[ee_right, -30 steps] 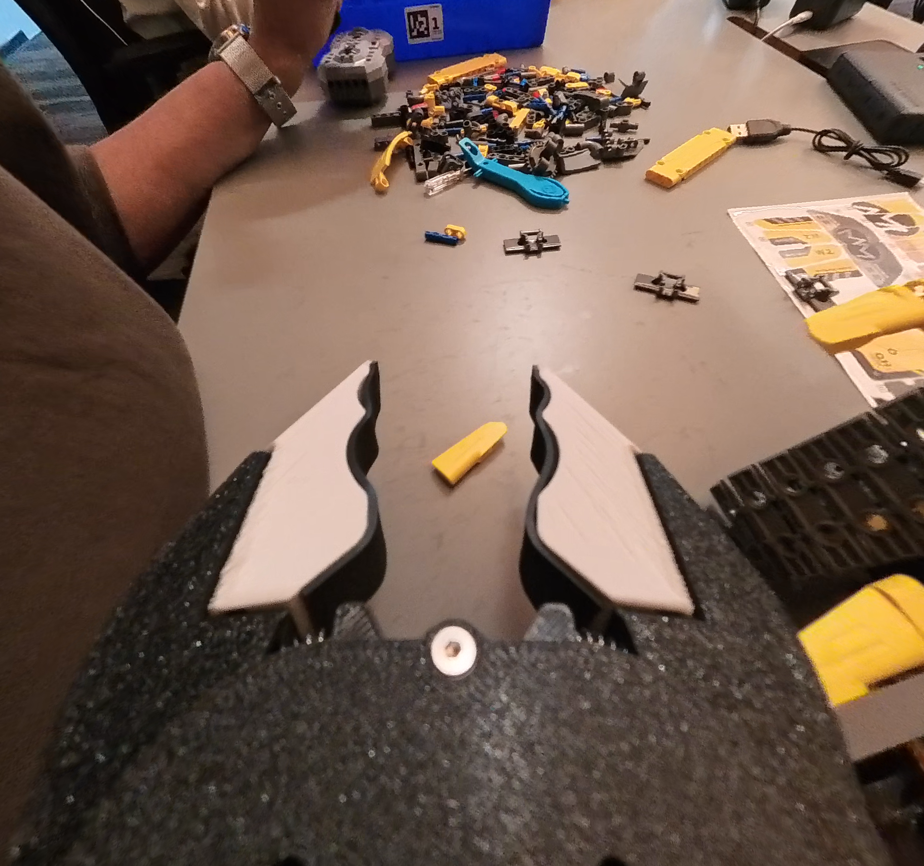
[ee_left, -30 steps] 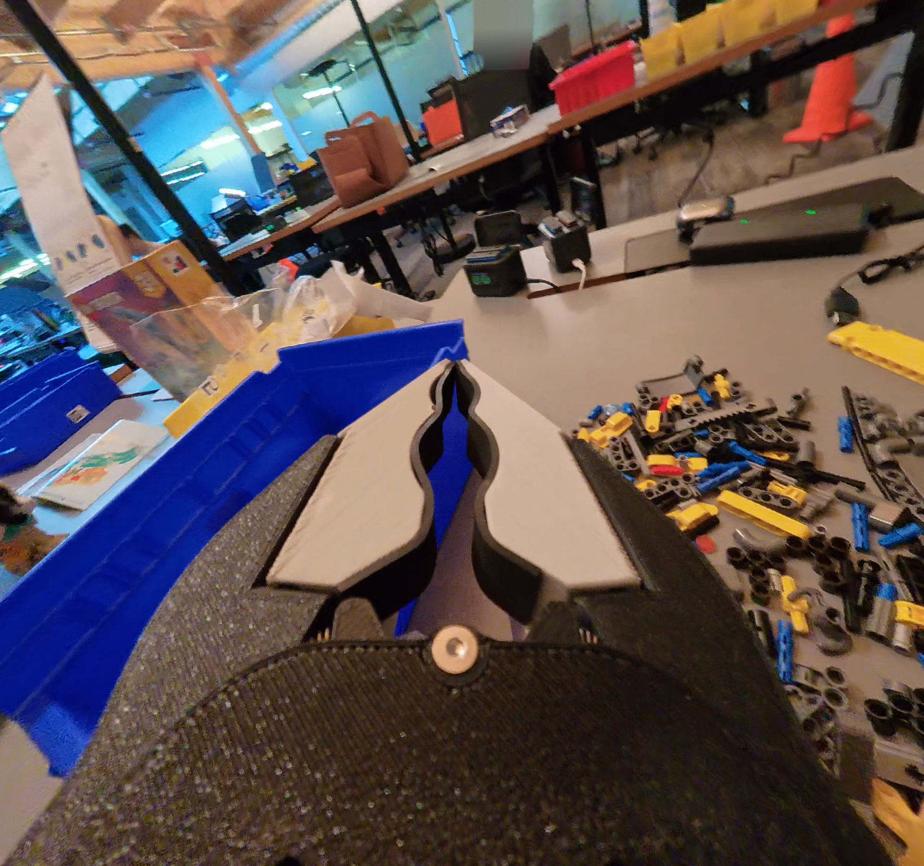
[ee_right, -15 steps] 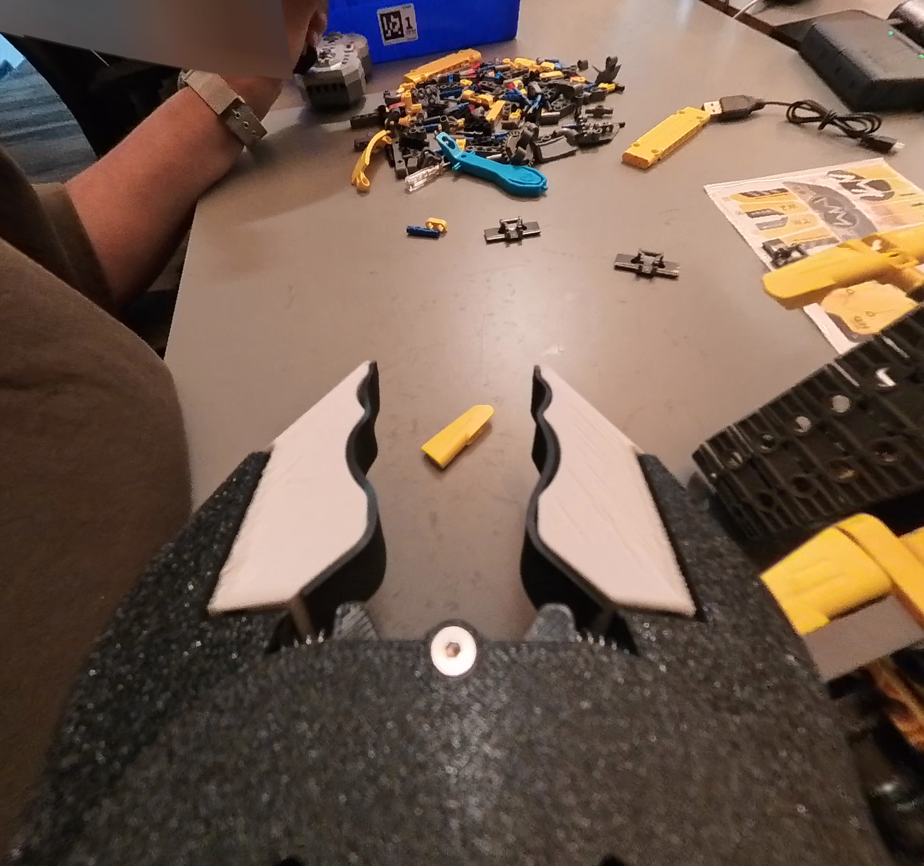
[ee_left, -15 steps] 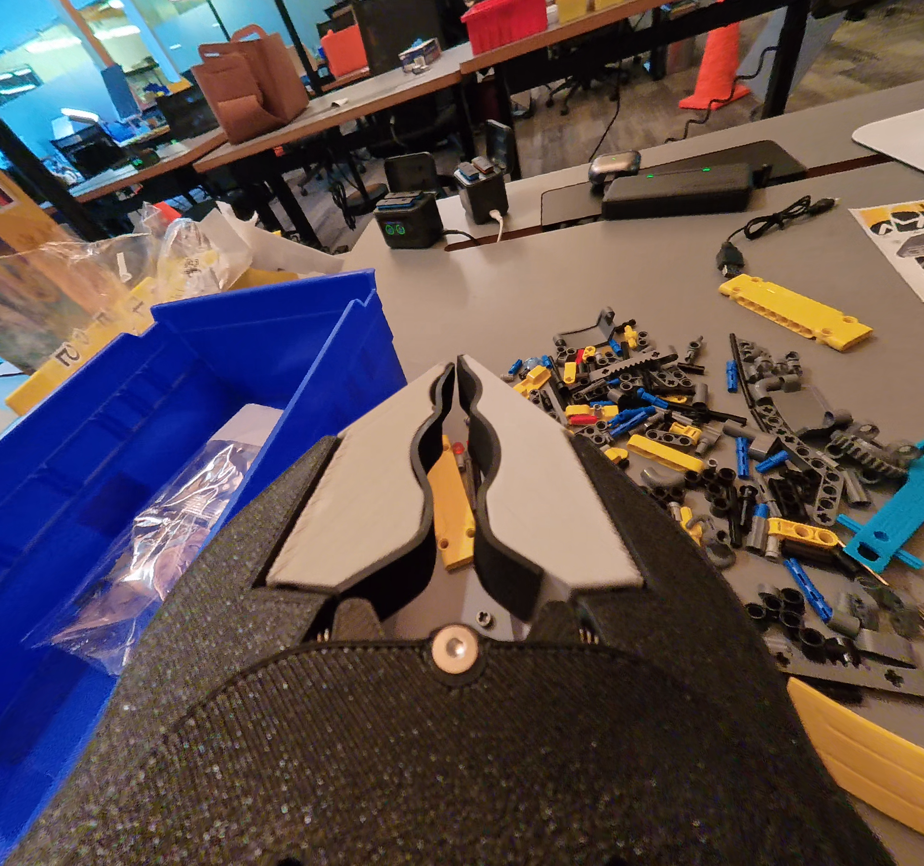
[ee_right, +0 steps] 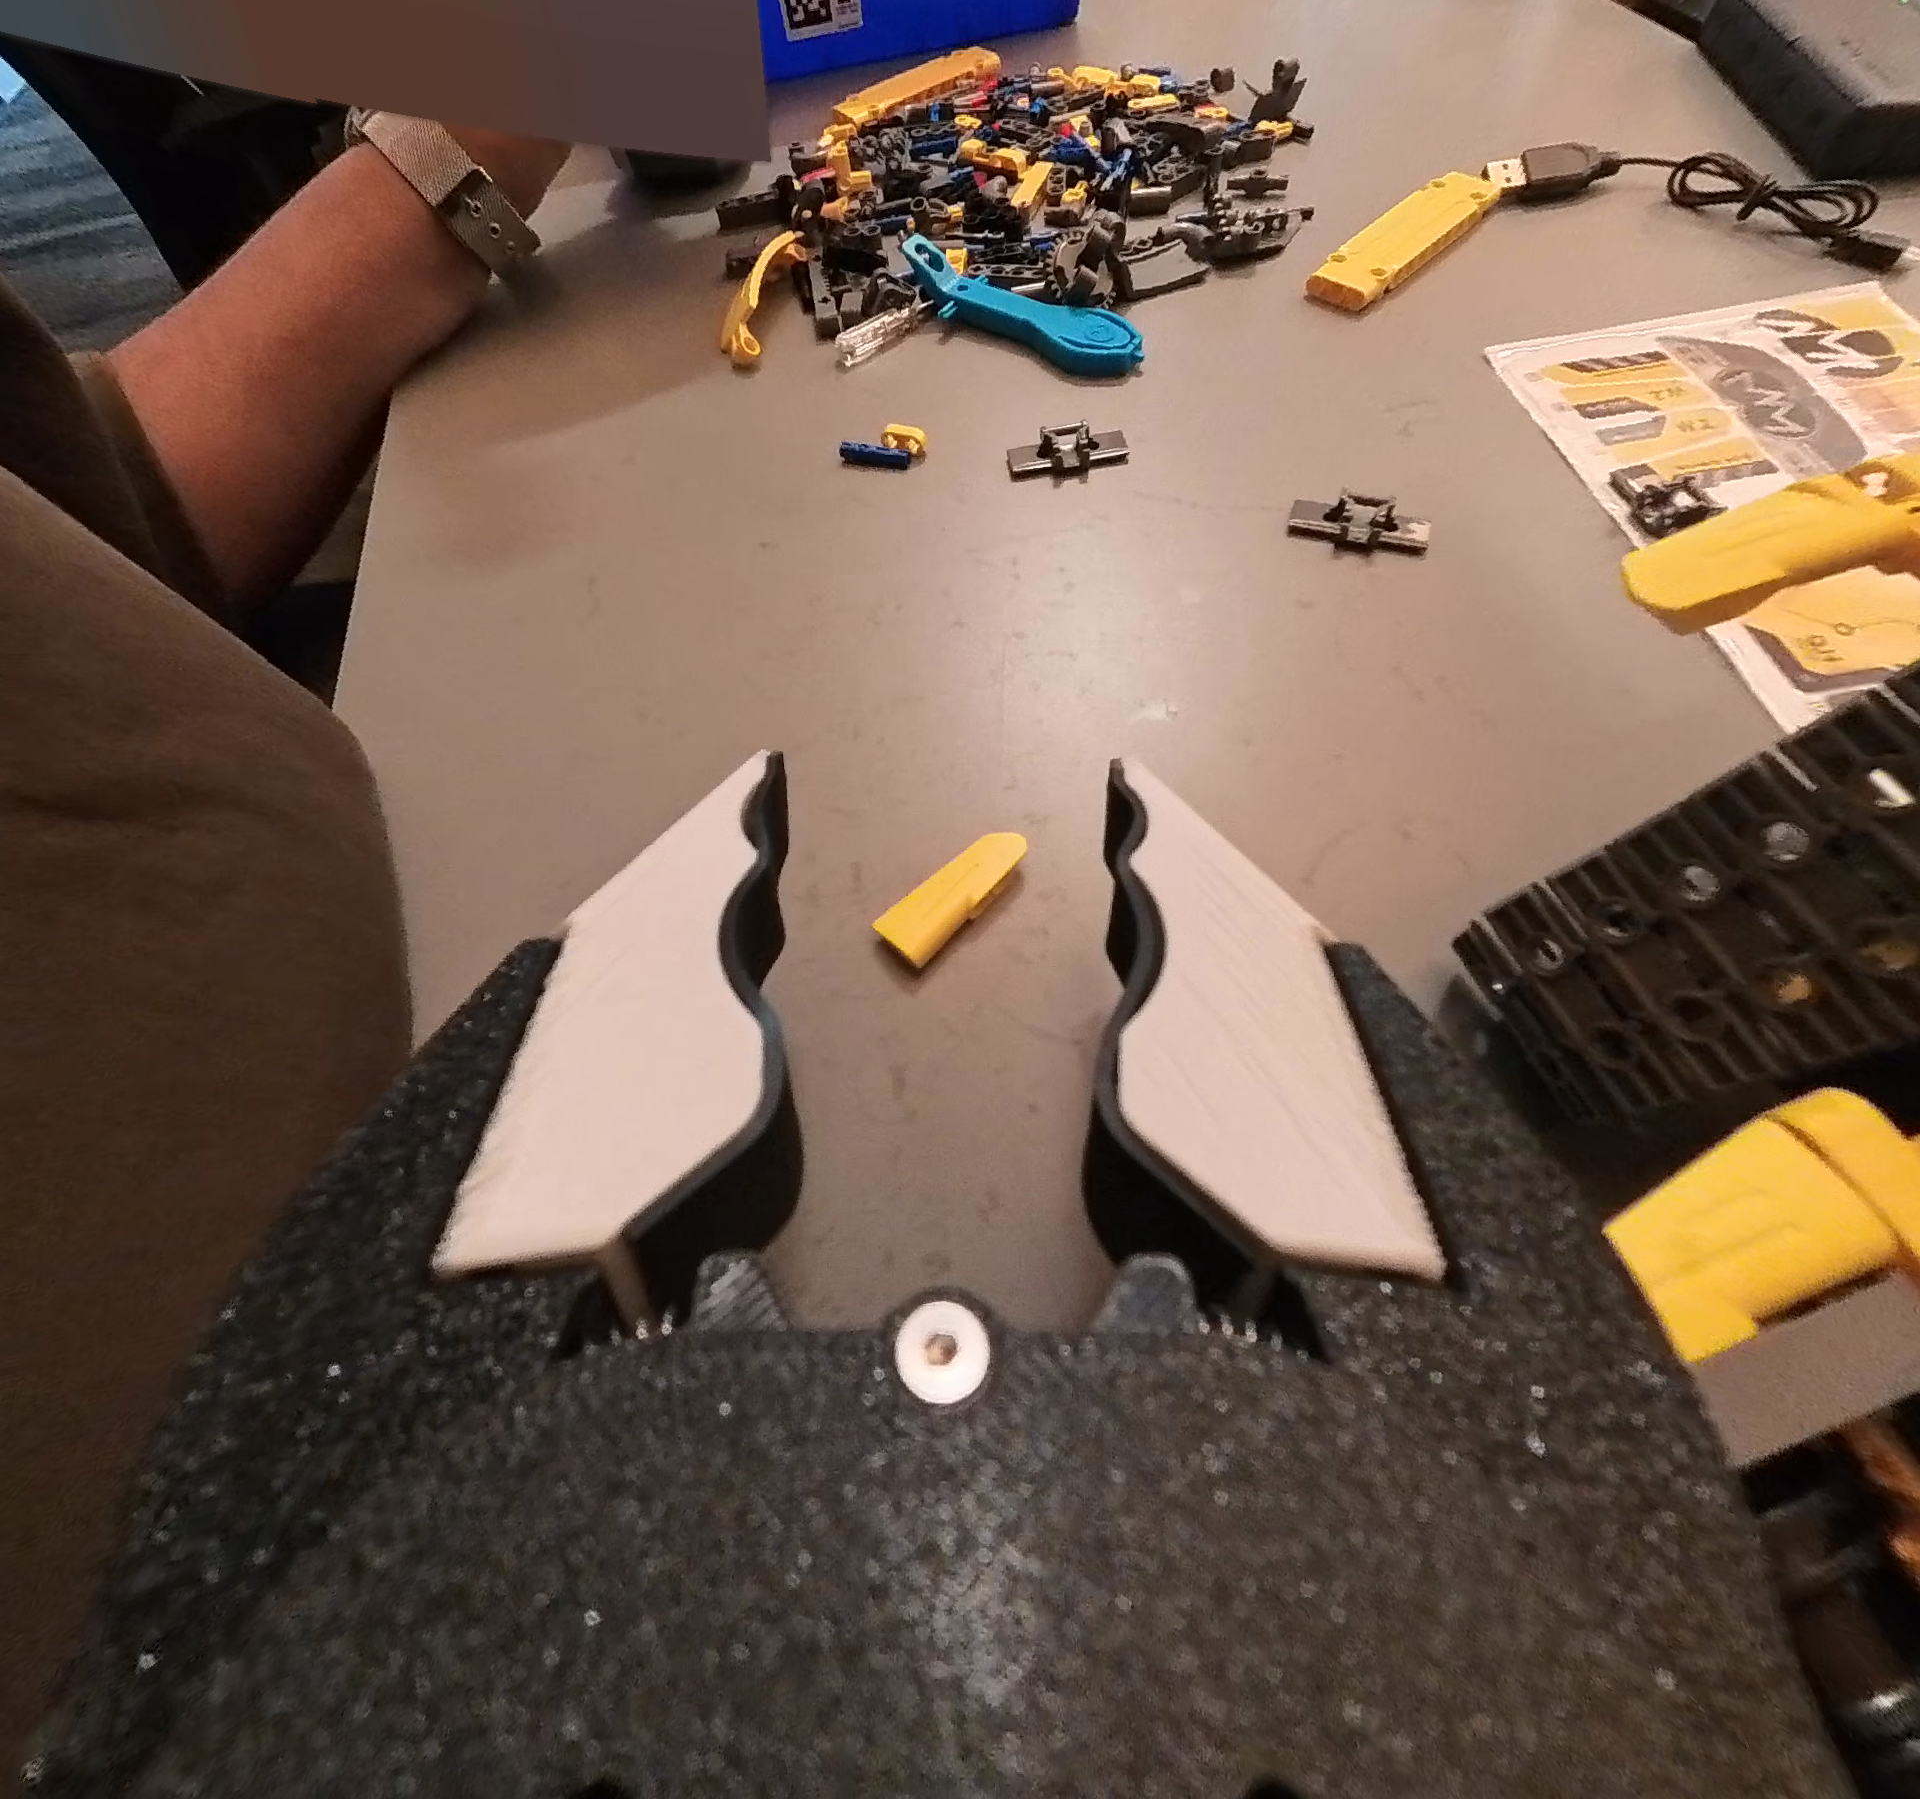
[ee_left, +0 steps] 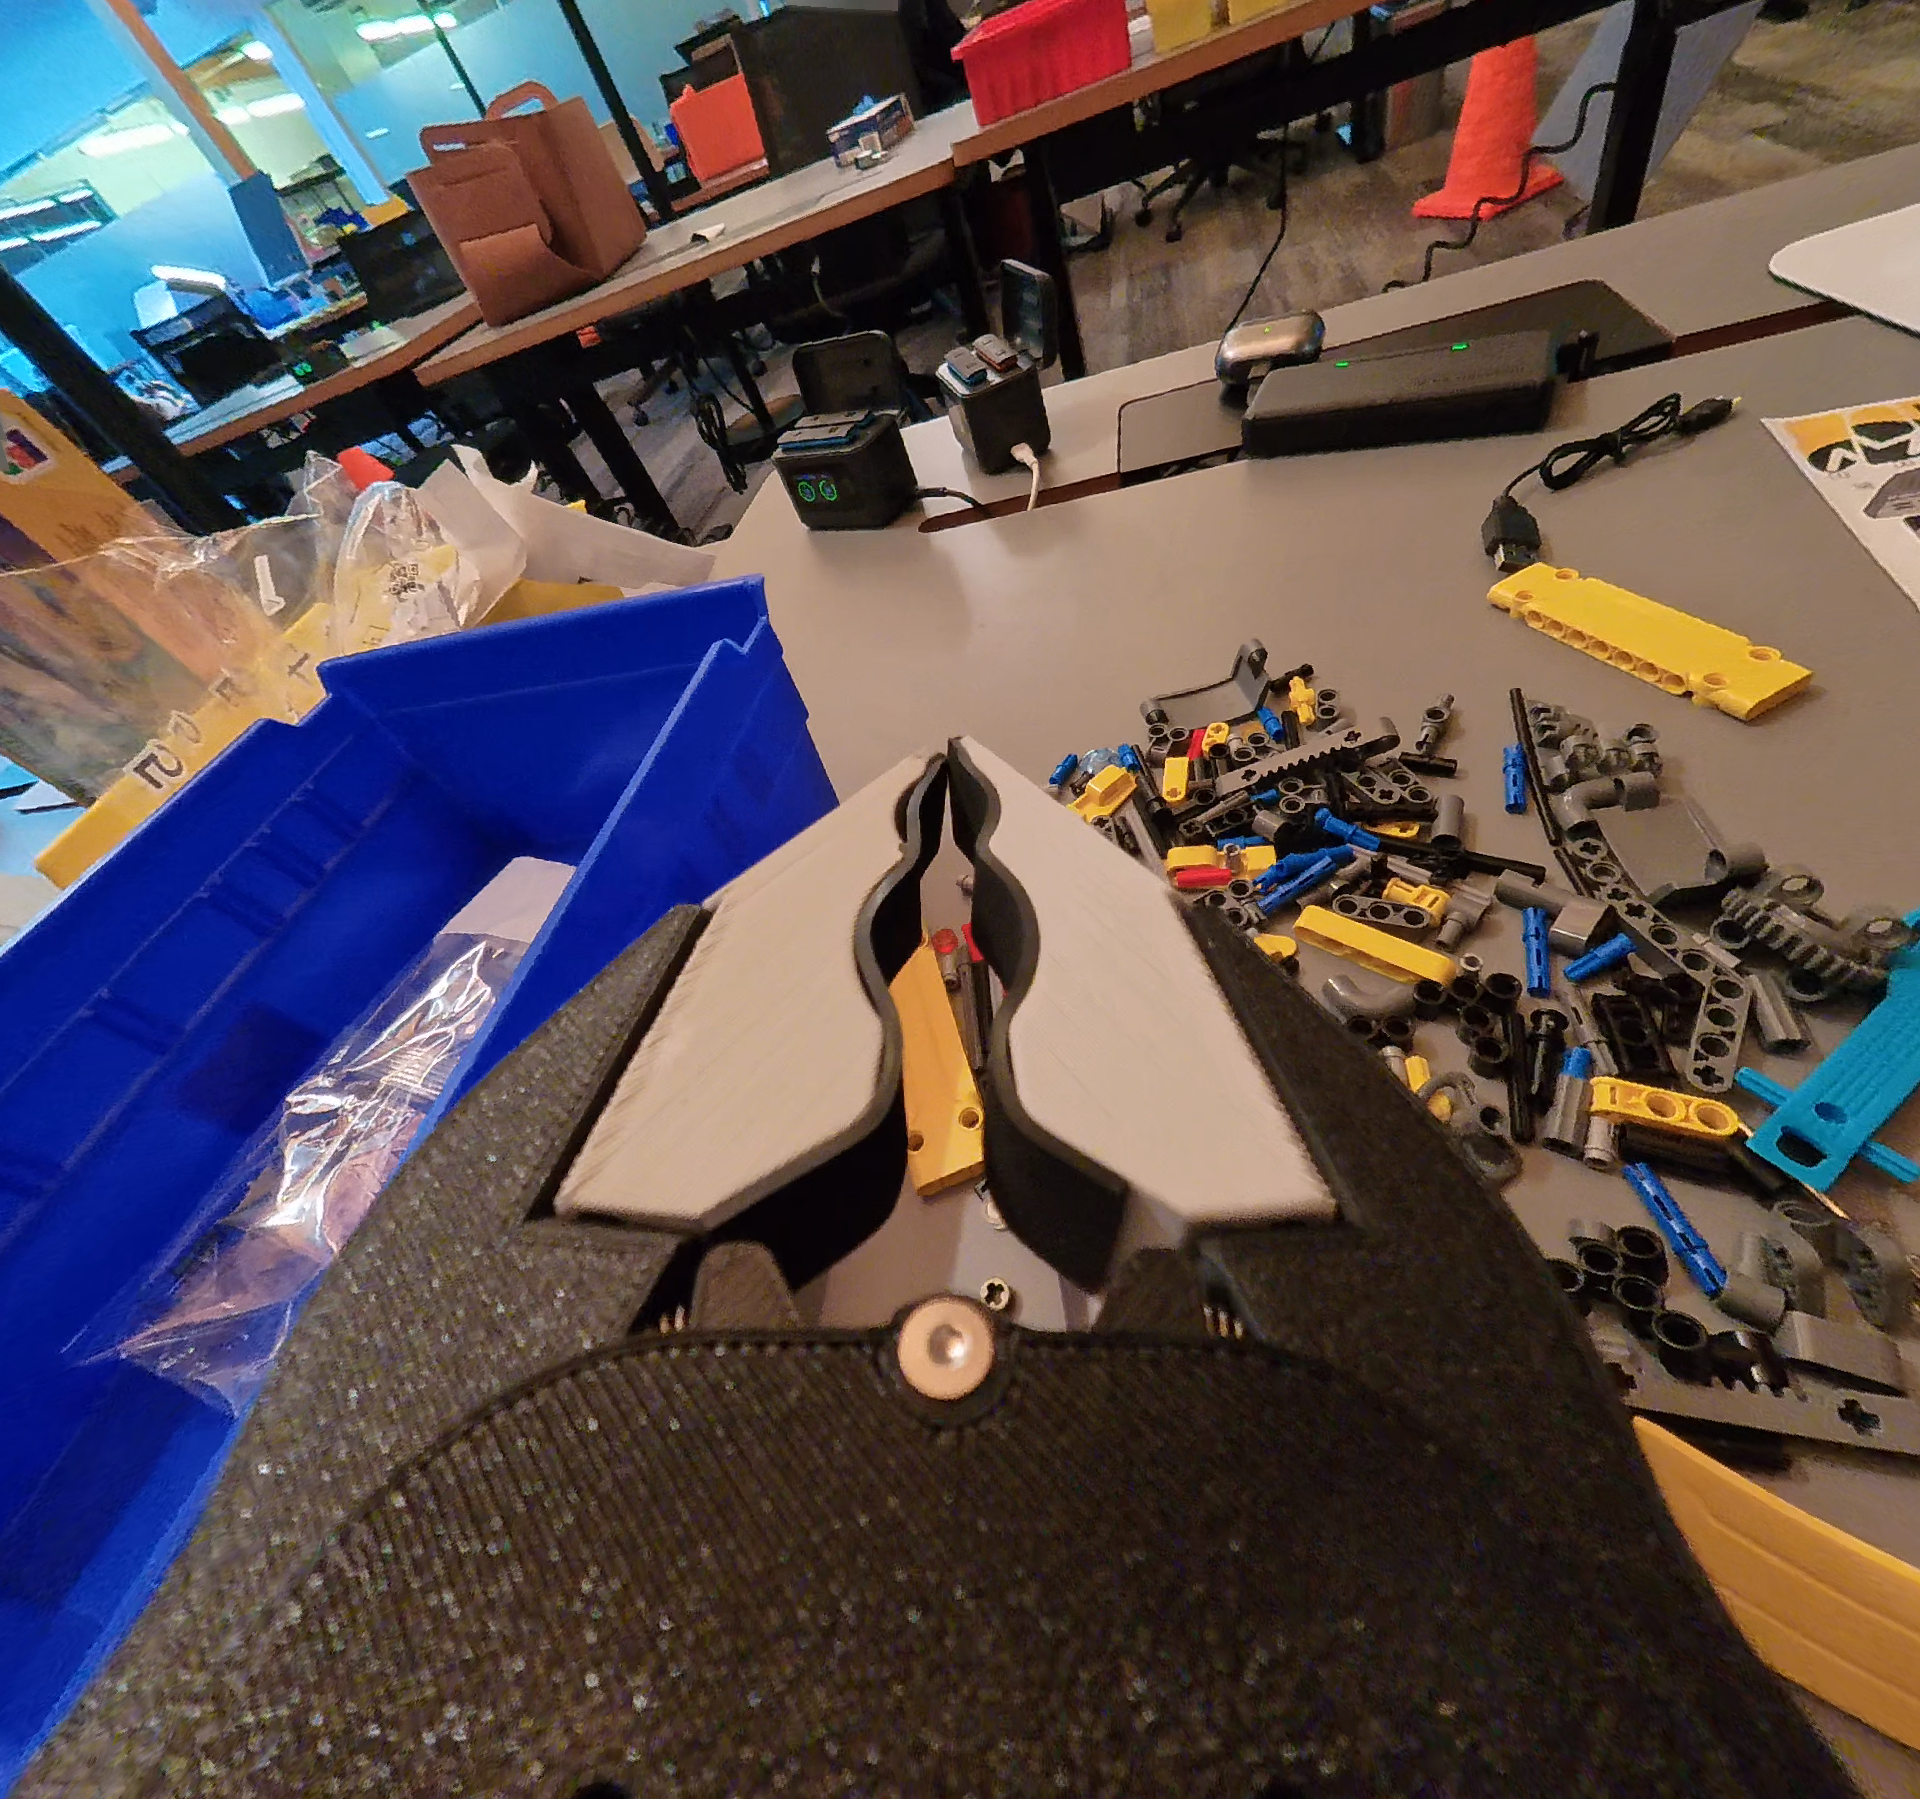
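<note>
While the left gripper [ee_left: 949, 762] is closed, a smooth wedge-shaped yellow piece [ee_right: 951, 898] lies between the right gripper's [ee_right: 943, 778] spread fingers.

Bare desk [ee_right: 935, 627] lies open ahead; the far parts pile [ee_right: 1029, 180], blue bin [ee_left: 343, 876] left, and black track [ee_right: 1704, 939], seemingly raised, right block passage.

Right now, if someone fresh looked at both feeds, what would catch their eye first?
Probably the heap of small building pieces, yellow, blue, black and grey, spread on the grey table beside a big blue bin. Next, the left tool, its tips together above the near edge of that heap. In the right view, a lone yellow piece lies on the table between the open right tool's fingers, untouched.
</note>
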Demonstrator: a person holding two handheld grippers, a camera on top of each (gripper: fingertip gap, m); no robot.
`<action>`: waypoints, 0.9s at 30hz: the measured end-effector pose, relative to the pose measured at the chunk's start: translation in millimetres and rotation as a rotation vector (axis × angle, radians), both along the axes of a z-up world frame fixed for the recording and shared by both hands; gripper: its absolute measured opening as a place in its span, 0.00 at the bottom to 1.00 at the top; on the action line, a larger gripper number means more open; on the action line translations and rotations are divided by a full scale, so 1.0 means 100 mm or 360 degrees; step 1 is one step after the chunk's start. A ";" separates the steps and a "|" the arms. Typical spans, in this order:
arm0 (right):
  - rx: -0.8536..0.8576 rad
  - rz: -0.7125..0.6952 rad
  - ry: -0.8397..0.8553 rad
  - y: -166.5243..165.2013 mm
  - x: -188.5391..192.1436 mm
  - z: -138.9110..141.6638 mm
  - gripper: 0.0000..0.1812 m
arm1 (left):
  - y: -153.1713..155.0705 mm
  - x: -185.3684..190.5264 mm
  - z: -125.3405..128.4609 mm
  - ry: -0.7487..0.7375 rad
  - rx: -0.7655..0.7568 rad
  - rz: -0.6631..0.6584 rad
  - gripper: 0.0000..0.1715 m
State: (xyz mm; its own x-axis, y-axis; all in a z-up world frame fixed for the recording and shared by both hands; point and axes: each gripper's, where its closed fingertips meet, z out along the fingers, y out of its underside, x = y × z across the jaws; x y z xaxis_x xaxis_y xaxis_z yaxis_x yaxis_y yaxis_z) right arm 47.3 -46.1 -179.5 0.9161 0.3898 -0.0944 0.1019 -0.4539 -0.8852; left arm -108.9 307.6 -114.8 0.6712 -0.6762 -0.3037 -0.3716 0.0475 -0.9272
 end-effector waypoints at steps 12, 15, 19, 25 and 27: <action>-0.0036 0.0000 -0.0007 0.01 -0.01 -0.04 0.34 | 0.02 0.00 0.00 0.0077 0.0070 0.0065 0.00; -0.0033 -0.0001 -0.0016 0.01 -0.01 -0.04 0.34 | 0.02 0.00 0.00 0.0074 0.0060 0.0062 0.00; -0.0036 0.0001 -0.0028 0.01 -0.01 -0.04 0.34 | 0.03 -0.02 -0.01 0.0079 0.0054 0.0076 0.00; -0.0044 0.0004 -0.0032 0.01 -0.02 -0.05 0.34 | 0.07 -0.05 -0.02 0.0094 0.0061 0.0124 0.00; -0.0046 0.0006 -0.0030 0.01 -0.02 -0.05 0.34 | 0.08 -0.07 -0.01 0.0071 0.0057 0.0142 0.04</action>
State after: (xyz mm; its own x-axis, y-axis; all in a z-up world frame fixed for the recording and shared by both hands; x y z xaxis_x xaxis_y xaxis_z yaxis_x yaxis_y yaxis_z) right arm 45.6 -45.1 -184.8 0.9164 0.3904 -0.0883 0.1203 -0.4790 -0.8695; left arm -115.5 316.1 -115.4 0.7136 -0.6023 -0.3577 -0.4170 0.0451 -0.9078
